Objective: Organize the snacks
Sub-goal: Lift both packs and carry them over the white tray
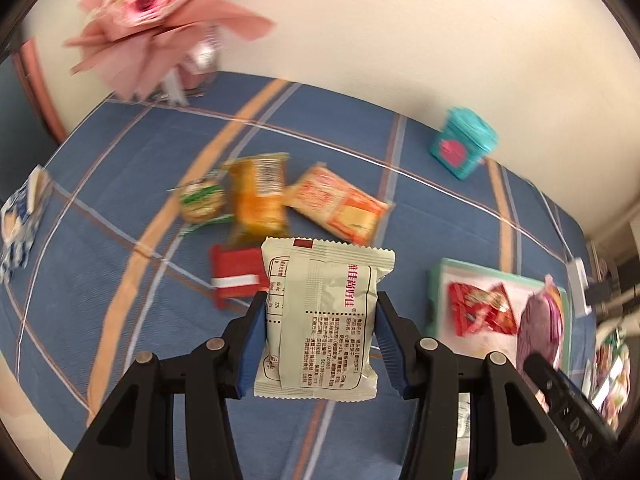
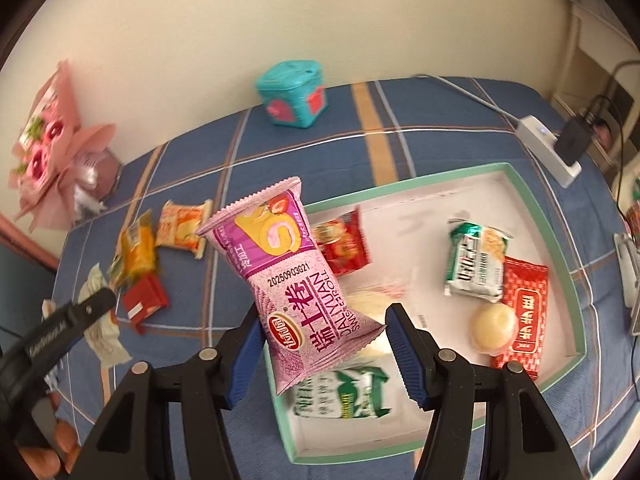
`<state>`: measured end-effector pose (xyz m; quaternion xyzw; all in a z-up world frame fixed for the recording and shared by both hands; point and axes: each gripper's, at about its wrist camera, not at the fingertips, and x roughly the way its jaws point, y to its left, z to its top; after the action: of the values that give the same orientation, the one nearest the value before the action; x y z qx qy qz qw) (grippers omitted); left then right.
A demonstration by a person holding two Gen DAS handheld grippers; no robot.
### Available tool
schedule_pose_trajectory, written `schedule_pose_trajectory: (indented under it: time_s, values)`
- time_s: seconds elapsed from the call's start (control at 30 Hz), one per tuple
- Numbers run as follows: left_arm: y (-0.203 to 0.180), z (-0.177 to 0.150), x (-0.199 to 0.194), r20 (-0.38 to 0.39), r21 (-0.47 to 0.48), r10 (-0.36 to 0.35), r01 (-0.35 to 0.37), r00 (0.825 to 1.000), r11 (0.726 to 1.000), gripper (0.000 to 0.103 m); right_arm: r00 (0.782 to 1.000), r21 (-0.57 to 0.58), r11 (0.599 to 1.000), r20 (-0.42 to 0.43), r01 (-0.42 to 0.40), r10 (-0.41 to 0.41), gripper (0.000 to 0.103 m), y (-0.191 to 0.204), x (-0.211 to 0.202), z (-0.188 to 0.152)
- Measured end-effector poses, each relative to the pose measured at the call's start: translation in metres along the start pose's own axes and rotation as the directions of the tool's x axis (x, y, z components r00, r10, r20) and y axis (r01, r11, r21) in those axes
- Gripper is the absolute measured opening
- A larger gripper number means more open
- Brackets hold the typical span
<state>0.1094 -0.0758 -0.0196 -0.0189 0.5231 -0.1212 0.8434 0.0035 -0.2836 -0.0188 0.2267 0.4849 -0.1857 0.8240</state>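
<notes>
Right gripper (image 2: pixel 320 344) clamps the purple Swiss-roll packet (image 2: pixel 298 280), held tilted above the near-left corner of the tray (image 2: pixel 532 200); it is best lowered onto bare tray floor ahead before release. Left gripper (image 1: pixel 320 328) grips a cream packet (image 1: pixel 324 320), raised above the cloth left of the tray

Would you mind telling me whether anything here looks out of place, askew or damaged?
Nothing looks damaged or spilled. The purple Swiss-roll packet hangs tilted in the right gripper, pinched near its lower end. Several snacks, such as the red packet and orange packet, still lie loose on the blue cloth outside the tray.
</notes>
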Motion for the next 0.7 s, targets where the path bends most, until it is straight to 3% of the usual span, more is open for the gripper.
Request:
schedule_pose_trajectory:
  time_s: [0.33,0.5,0.7]
  values:
    - [-0.079,-0.007,0.002,-0.011,0.167,-0.094,0.095,0.996,0.981,0.053,0.994,0.124,0.986,0.01,0.109,-0.111,0.063,-0.067,0.004,0.021]
    - [-0.122,-0.014,0.003,-0.025,0.268,-0.135,0.137,0.991,0.954,0.053,0.99,0.191,0.972,-0.002,0.137,-0.139,0.063,-0.096,0.009,0.027]
    - [-0.164,-0.022,0.014,-0.027,0.364,-0.138,0.138,0.99,0.921,0.053,0.984,0.212,0.961,-0.014,0.176,-0.177,0.063,-0.111,0.021,0.028]
